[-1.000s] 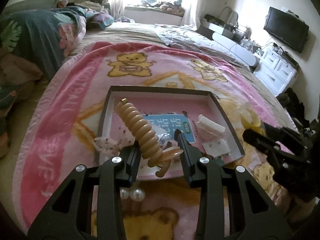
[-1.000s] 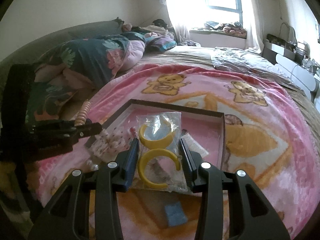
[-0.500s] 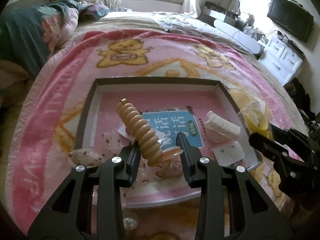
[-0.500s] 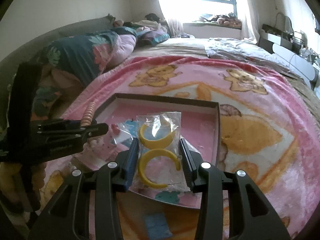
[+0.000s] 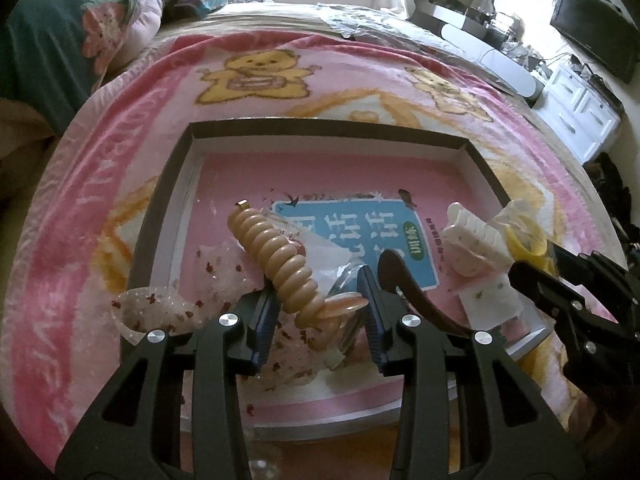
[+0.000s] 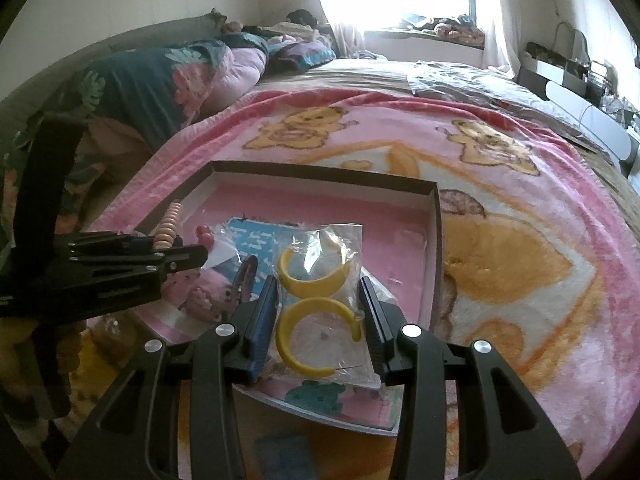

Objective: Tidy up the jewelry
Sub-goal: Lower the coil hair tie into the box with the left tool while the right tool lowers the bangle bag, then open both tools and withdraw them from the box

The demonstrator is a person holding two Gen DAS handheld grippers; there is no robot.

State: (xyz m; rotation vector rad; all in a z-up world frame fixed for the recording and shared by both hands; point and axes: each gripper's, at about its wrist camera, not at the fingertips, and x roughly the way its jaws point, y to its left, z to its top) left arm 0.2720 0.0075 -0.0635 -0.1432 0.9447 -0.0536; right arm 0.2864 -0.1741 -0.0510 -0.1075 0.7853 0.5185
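Note:
My left gripper (image 5: 318,310) is shut on a tan spiral hair tie (image 5: 276,258) and holds it over the near part of a dark-rimmed tray (image 5: 328,126) with a pink floor. My right gripper (image 6: 318,316) is shut on a clear bag with two yellow hoop earrings (image 6: 310,280), held over the tray's (image 6: 320,170) near right part. In the tray lie a blue card (image 5: 360,236), a white hair claw (image 5: 474,240), a dark brown hair clip (image 5: 404,280) and clear speckled bags (image 5: 156,306). The left gripper (image 6: 120,264) shows in the right wrist view.
The tray lies on a pink bear-print blanket (image 5: 256,76) on a bed. A floral quilt (image 6: 160,80) is heaped at the left. A white dresser (image 5: 580,108) and a TV (image 5: 592,40) stand at the right. A blue item (image 6: 284,456) lies on the blanket before the tray.
Both grippers have moved forward with their items, from in front of the tray's near edge to over the tray. Their grips have not changed.

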